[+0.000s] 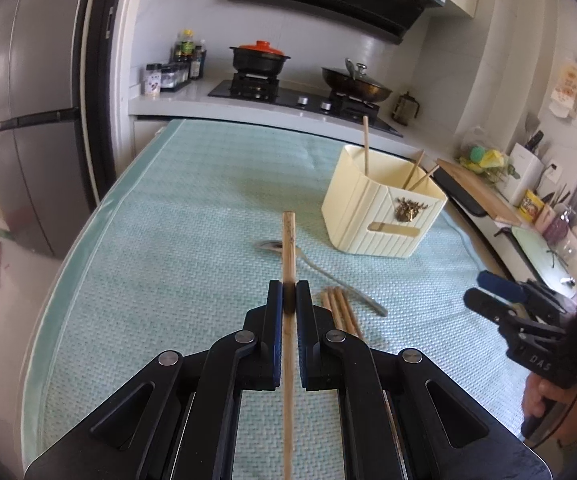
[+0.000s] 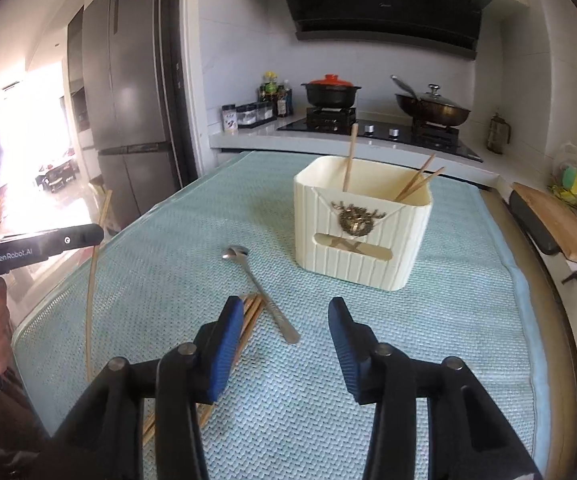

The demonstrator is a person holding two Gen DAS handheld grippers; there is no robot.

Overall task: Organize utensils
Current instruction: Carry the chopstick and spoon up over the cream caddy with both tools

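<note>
My left gripper (image 1: 288, 292) is shut on a single wooden chopstick (image 1: 288, 240), held above the green mat and pointing ahead. From the right wrist view it is seen side-on, with the held chopstick (image 2: 92, 280) crossing the left gripper (image 2: 96, 236). A cream utensil holder (image 1: 368, 216) (image 2: 360, 240) stands ahead with three chopsticks (image 2: 350, 152) leaning in it. A metal spoon (image 2: 256, 284) (image 1: 328, 272) and several loose chopsticks (image 2: 248, 316) (image 1: 340, 312) lie on the mat. My right gripper (image 2: 284, 308) (image 1: 478, 288) hovers open above them, with nothing between its fingers.
The green woven mat (image 2: 448, 320) covers the table. Behind it is a counter with a stove, a red-lidded black pot (image 2: 330, 90) and a lidded wok (image 2: 432, 110). A grey fridge (image 2: 128, 100) stands at left, and a wooden cutting board (image 2: 556, 220) lies at right.
</note>
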